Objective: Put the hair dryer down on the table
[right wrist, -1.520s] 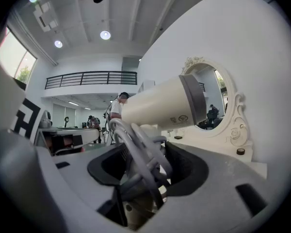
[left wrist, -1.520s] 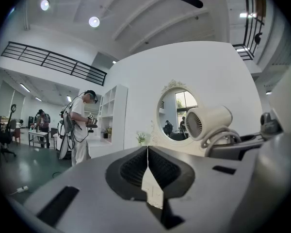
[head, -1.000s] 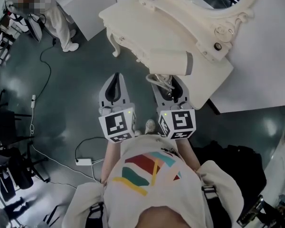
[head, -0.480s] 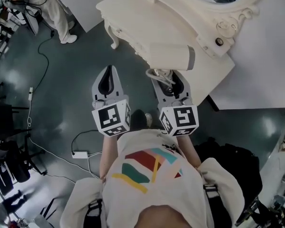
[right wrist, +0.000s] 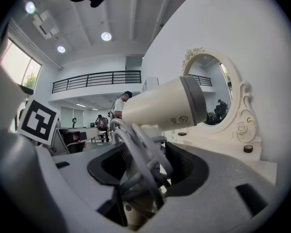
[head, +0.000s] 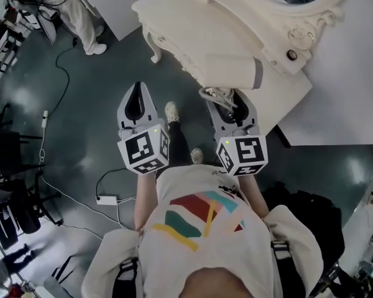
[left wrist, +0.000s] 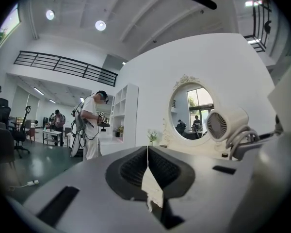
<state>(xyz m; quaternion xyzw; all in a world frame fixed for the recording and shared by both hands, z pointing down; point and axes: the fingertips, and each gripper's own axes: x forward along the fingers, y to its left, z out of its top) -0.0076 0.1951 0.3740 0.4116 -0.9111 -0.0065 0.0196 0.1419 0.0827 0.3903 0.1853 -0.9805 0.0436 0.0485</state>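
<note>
The right claw [head: 229, 101] is clamped on the handle of the hair dryer [head: 230, 73], with the grey cord [right wrist: 140, 149] looped and bunched between its jaws. The dryer's barrel lies crosswise in the air, seemingly just over the near edge of the cream surface [head: 174, 23]. The left claw [head: 137, 93] is pressed together and empty over the floor, well apart from the dryer.

The risk, as I judge it, is letting go too close to that edge — the barrel could roll or tip off, or the bunched cord could catch in the jaws and drag it back. Bare room lies to the left along the surface. Ahead, the carved mirror frame [head: 286, 23] and a small dark round thing [head: 291, 55] crowd the back — so there is little depth to spare.
</note>
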